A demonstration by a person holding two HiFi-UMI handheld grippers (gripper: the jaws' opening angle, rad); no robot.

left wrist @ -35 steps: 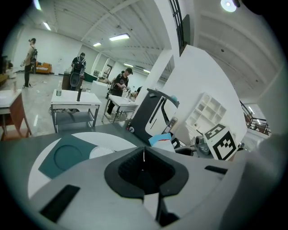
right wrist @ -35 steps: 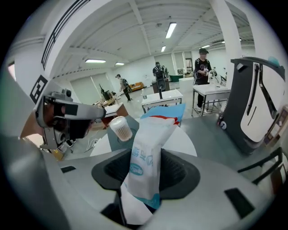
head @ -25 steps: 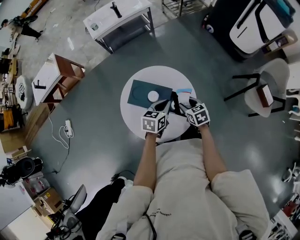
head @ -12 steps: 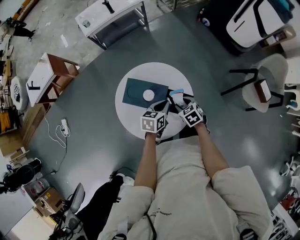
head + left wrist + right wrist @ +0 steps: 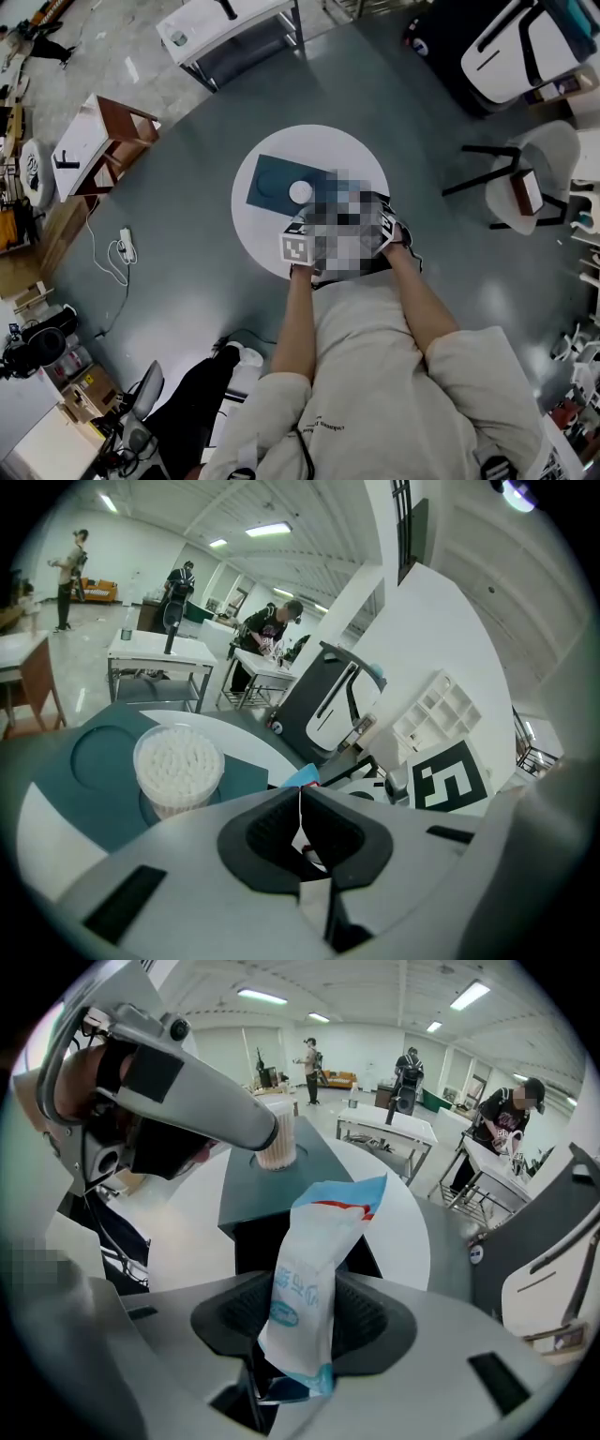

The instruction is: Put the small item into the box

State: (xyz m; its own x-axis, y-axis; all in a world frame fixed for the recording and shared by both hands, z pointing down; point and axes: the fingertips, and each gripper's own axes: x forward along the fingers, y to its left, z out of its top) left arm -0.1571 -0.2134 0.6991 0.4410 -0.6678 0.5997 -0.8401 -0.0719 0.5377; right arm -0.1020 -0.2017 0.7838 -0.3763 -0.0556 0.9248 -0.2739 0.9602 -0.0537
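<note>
A white sachet (image 5: pixel 314 1269) with blue ends and a red stripe stands upright in my right gripper (image 5: pixel 305 1321), whose jaws are shut on its lower half. Behind it lies a black box (image 5: pixel 253 1241) on the round white table (image 5: pixel 253 230). Further back, a tub of cotton swabs (image 5: pixel 300 191) sits on a dark teal mat (image 5: pixel 267 183). My left gripper (image 5: pixel 300 813) has its pads pressed together, with only a thin white line between them. Its blue-tipped view of the sachet (image 5: pixel 302 777) is just beyond. A mosaic patch hides both grippers' jaws in the head view.
A white chair (image 5: pixel 525 187) stands to the right of the table and a white bench (image 5: pixel 234 23) behind it. A wooden stand (image 5: pixel 103 145) and a power strip (image 5: pixel 122 246) are on the floor to the left. People stand far off.
Both grippers have stayed close together at the table's near right side. The right one has edged toward the left one. A mosaic patch now covers them.
</note>
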